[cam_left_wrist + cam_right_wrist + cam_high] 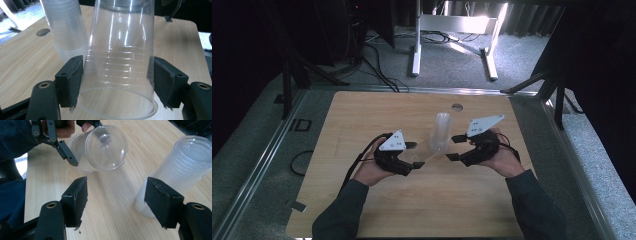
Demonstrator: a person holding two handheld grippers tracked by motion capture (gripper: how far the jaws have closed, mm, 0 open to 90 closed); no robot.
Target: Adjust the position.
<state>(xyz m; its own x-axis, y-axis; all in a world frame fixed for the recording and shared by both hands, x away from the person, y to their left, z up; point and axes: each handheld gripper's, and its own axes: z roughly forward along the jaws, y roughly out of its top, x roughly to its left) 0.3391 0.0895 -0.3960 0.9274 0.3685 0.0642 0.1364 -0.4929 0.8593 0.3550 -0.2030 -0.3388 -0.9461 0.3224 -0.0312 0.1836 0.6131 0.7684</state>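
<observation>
Left gripper (pixel 418 155): jaws pressed against both sides of a single clear plastic cup (pixel 120 62), close to its rim; seen from the high view, the cup hangs tilted off the gripper's tip at about 2 o'clock, toward the middle of the table.
Held cup: in the right gripper view it (pixel 100 150) lies on its side in the air above the wood, its embossed base facing that camera.
Right gripper (pixel 453 148): jaws part-open with nothing between them; bare tabletop shows in the gap.
Stack of cups (pixel 440 131): nested clear plastic cups standing on the table between the two grippers, at 12 o'clock from the held cup. In the right gripper view the stack (pixel 180 167) stands just behind the right-hand pad; whether they touch I cannot tell.
Table (pixel 362 115): pale wood, with a round hole (pixel 457 107) at 1 o'clock beyond the stack.
</observation>
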